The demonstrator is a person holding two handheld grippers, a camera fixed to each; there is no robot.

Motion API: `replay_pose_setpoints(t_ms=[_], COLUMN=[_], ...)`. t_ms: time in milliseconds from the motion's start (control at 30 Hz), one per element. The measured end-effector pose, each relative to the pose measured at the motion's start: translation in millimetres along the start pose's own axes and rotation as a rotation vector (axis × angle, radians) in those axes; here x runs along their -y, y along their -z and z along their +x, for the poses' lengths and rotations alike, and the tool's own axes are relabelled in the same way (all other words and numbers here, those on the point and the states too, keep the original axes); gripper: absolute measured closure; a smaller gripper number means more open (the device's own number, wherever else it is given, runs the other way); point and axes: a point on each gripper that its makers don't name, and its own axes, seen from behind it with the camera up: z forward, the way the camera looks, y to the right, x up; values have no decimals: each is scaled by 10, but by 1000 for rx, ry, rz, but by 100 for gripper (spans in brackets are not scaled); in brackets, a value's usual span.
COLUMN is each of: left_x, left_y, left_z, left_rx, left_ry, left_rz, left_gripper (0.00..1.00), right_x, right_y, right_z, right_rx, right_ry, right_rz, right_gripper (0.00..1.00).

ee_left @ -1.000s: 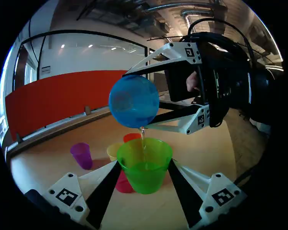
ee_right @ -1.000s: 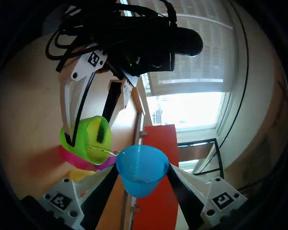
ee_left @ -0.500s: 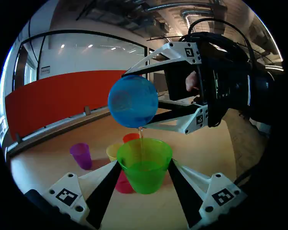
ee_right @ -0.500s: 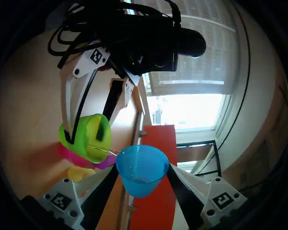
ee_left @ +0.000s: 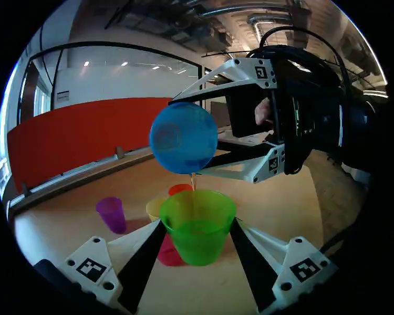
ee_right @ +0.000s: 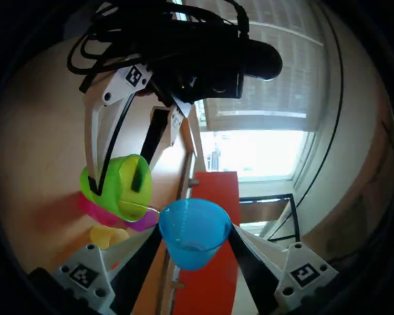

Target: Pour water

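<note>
Left tongs [ee_left: 198,224] clamp green cup [ee_left: 197,239] upright; right tongs [ee_right: 194,232] clamp blue cup [ee_right: 193,241] tipped just above it, thin water stream [ee_left: 193,181] falling in. Cups prob. thin light plastic, flex w/ squeeze: grip mid-wall, gently, esp. green one as it gets heavier.

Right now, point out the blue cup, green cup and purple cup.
blue cup [ee_left: 183,137], left gripper view, outer wall.
green cup [ee_left: 198,239], left gripper view, front wall.
purple cup [ee_left: 112,212], left gripper view, side wall.
</note>
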Motion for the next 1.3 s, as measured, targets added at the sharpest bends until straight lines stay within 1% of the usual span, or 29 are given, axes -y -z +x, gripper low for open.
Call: replay_pose_setpoints(t_ms=[167, 333, 867, 1300], left_x=[3, 1, 10, 18], left_y=[2, 4, -9, -13], left_z=[-6, -2, -28, -12], left_rx=[1, 0, 2, 1], left_ry=[1, 2, 8, 6], left_rz=[1, 1, 1, 3], left_gripper=[15, 15, 15, 15], right_x=[1, 33, 60, 12], right_y=[-4, -7, -13, 9], right_z=[25, 48, 100, 128], right_rx=[-4, -5, -9, -5], right_ry=[9, 34, 71, 96], right_rz=[-3, 1, 1, -18], right_gripper=[9, 9, 9, 9])
